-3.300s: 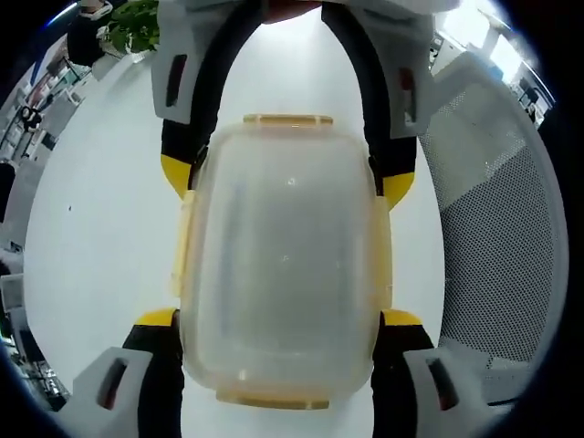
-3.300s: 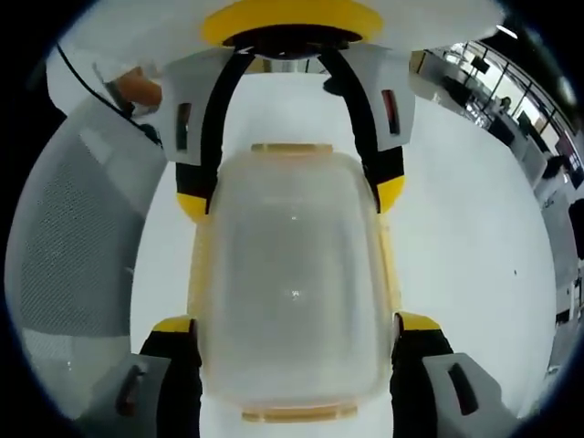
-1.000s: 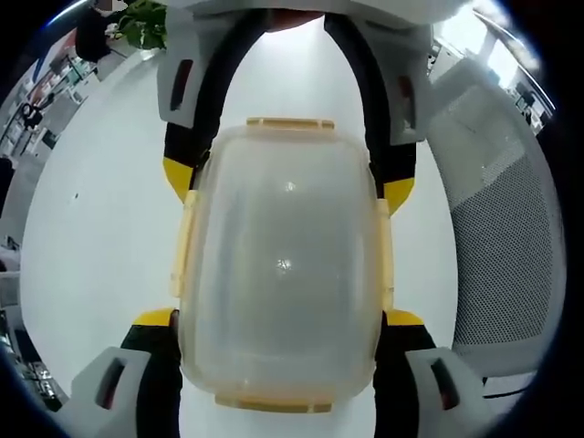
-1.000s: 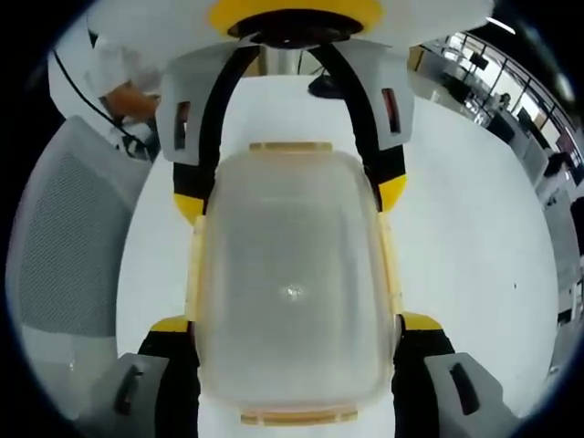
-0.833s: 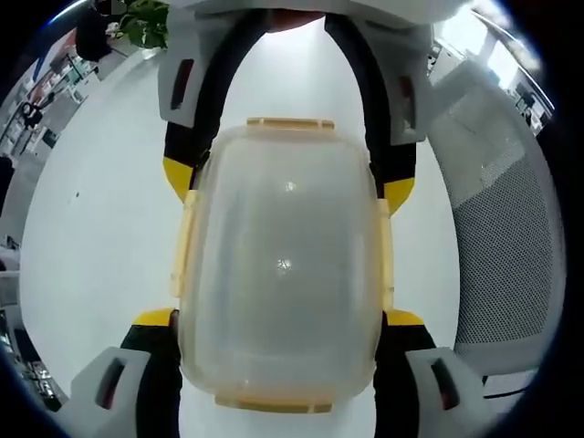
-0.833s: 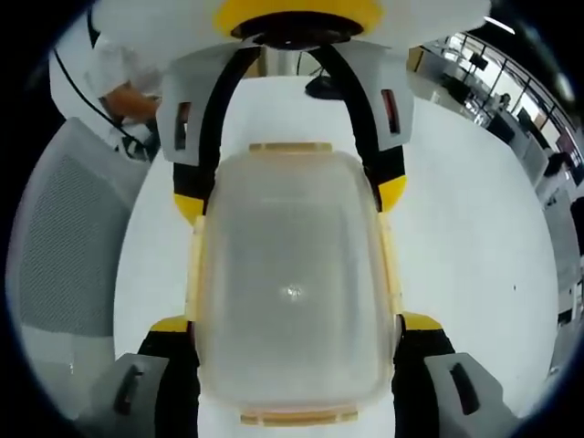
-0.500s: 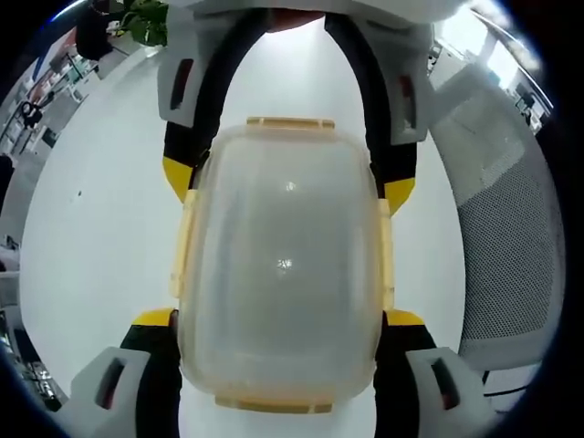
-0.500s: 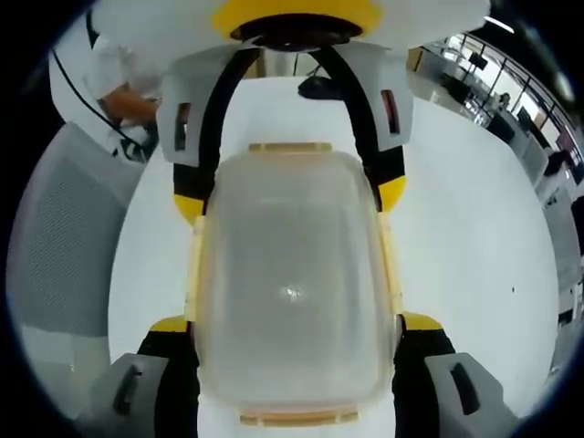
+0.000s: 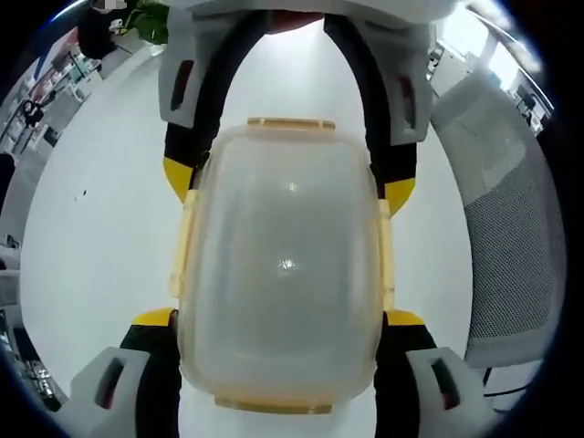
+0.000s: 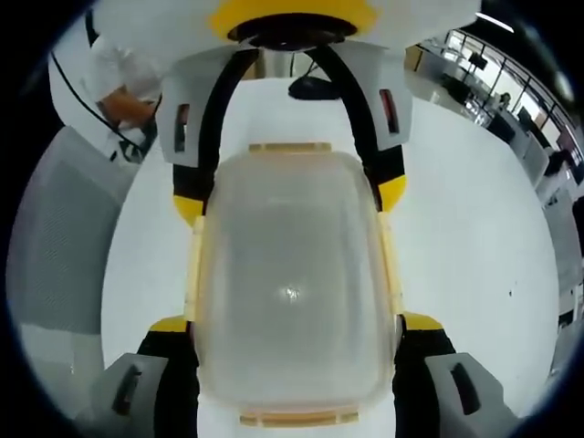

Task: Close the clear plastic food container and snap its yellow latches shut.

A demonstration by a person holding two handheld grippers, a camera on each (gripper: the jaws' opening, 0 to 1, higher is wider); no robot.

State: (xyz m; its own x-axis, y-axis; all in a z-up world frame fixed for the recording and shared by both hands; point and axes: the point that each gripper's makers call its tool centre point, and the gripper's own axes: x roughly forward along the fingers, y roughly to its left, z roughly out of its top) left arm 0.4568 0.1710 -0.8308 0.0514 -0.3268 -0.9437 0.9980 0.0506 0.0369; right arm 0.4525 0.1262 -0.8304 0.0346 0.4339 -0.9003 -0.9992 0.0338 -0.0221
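While both pairs of tongs straddle the clear plastic food container from opposite ends, the box sits lid-down-tight on the white table, lengthwise between the two. The left tongs stand spread wide, their yellow-tipped jaws flanking the container's long sides near one end; whether they touch the plastic I cannot tell. The right tongs stand just as wide at the other end, and in the left gripper view their black arms arch over the far end of the box. The lid looks seated, and the yellow latches along the long sides lie flat against the walls, as do the end ones, so the snapping seems mostly or wholly done. To finish well, I would press each flap squarely inward and check that none has sprung proud, holding the box so it does not skate on the smooth top. Around the table stand a grey mesh office chair, a green potted plant, and, in the right gripper view, a person's hand beside the chair, with bright windows beyond.
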